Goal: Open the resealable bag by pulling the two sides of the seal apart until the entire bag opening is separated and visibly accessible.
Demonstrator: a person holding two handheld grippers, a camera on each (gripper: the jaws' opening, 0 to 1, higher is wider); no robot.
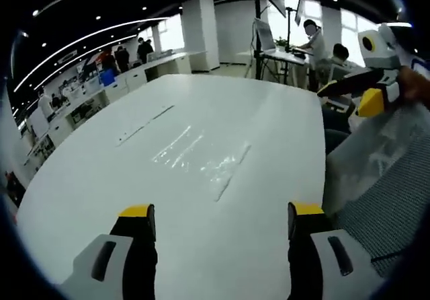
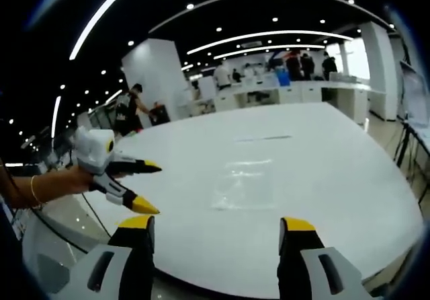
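Table (image 1: 101, 179) is spanning both views, white. Bag (image 1: 201, 155) is lying flat mid-table, clear, seal hard to make out; in the right gripper view the bag (image 2: 245, 185) is reading as a faint square. Left gripper (image 1: 222, 216) is hanging wide open, holding nothing; it is also showing at the table's edge (image 2: 138, 185), hand-held. Right gripper (image 2: 215, 227) is gaping wide, empty; also showing (image 1: 356, 91), partly cut off.

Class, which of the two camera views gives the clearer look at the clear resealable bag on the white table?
The left gripper view: the bag lies nearer, its creases and long edge catching light. In the right gripper view the bag is a fainter, smaller patch on the table, lying flat with neither tool touching it.
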